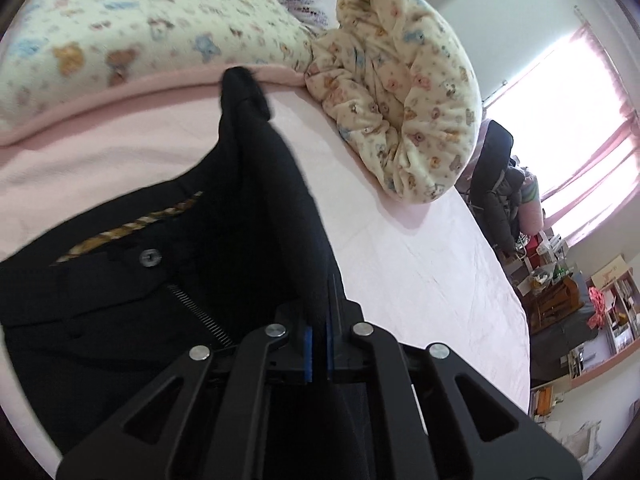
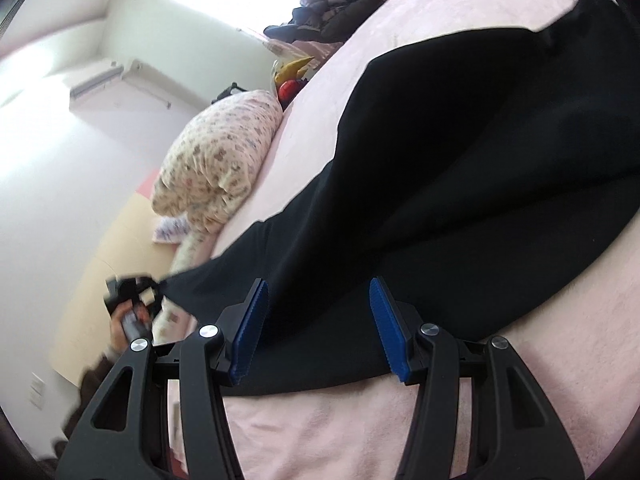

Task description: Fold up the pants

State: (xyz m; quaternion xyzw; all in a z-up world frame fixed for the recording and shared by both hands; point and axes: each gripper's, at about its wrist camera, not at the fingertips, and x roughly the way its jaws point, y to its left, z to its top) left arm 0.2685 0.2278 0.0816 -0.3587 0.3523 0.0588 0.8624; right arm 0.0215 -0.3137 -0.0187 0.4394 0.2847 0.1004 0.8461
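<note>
Unlabelled black pants (image 1: pixel 248 216) on pink bed (image 1: pixel 420 264); no legible writing.

Left gripper (image 1: pixel 319 350): blue pads drawn together, clamped on a fold of the black pants (image 1: pixel 256 220), which rises ahead of the fingertips. Right gripper (image 2: pixel 320 328): jaws parted, blue pads (image 2: pixel 250 334) well apart, dark cloth lying between and beyond them, neither pad seen pressing it. To its left, blurred, the person's hand (image 2: pixel 120 330) carries the other tool, which pinches the cloth's far corner
</note>
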